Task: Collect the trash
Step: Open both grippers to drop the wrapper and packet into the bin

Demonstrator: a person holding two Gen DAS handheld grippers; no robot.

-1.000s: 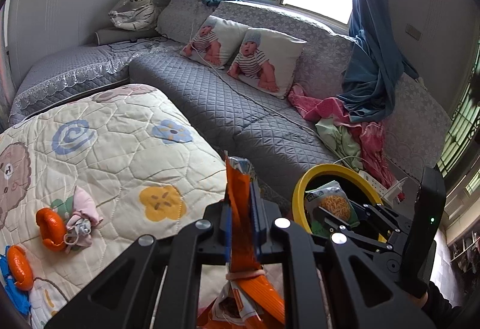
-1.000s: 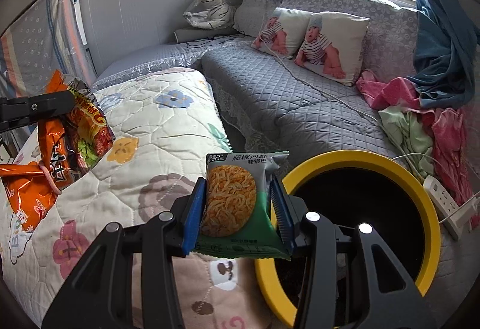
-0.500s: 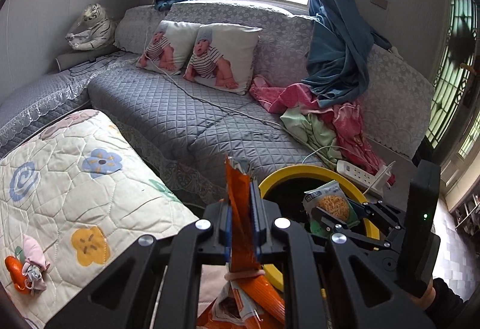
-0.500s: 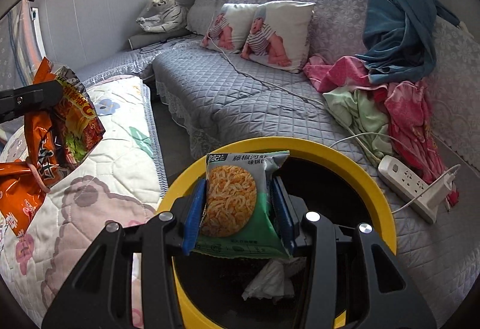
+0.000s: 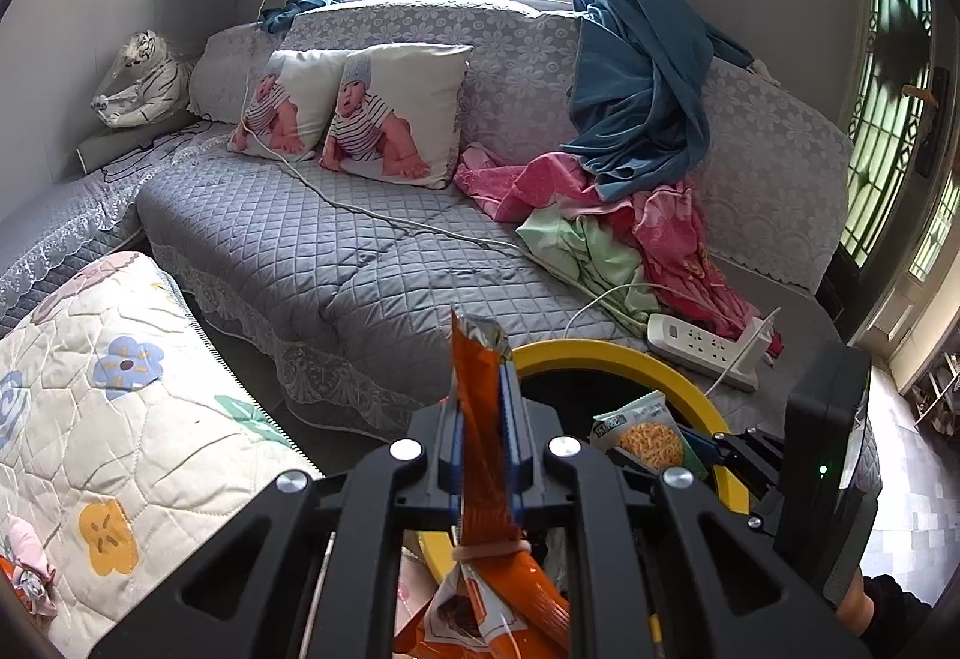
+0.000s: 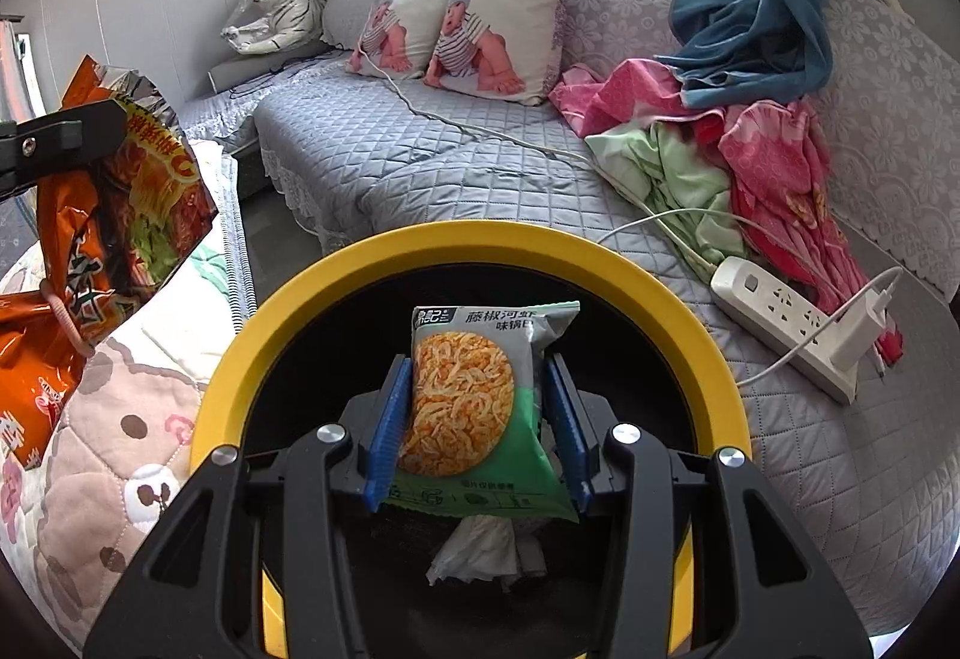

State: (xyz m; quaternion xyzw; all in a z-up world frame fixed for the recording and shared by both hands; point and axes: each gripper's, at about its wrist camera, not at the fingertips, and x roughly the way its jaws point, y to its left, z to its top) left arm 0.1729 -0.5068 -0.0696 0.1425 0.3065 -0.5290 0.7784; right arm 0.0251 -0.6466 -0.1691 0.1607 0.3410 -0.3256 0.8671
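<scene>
1. Directly under the right tool (image 6: 477, 422): the open mouth of the bin (image 6: 384, 263), yellow rim, black inside. Crumpled white paper (image 6: 480, 554) already lies at the bottom.
2. Right tool is clamped on the green snack packet (image 6: 474, 407), blue pads pressing its two side edges. Packet stands upright, long axis along the fingers, top edge pointing away from the camera.
3. Key relation: the packet sits inside the rim outline as seen from the right wrist, so a release should drop it straight in. My read: no more travel needed for this one.
4. Left tool (image 5: 483, 437) is pinched fully together on the orange wrapper (image 5: 480, 419). Thin flat grip; the wrapper's top sticks up past the fingertips and the bulk hangs below, tied with a rubber band (image 5: 489, 548).
5. From the left tool, the bin rim (image 5: 606, 350) lies ahead and to the right. The wrapper is at the near-left edge of the rim, not clearly over the opening.
6. In the right wrist view the orange wrapper (image 6: 114, 215) hangs well left of the bin, over the quilt (image 6: 138, 419).
7. So the right hand is the nearer one and looks ready to let go first; the left likely needs to shift right before dropping.
8. Risk: the power strip (image 6: 786, 335) and its cable sit just beside the bin on the far right; keep clear.
</scene>
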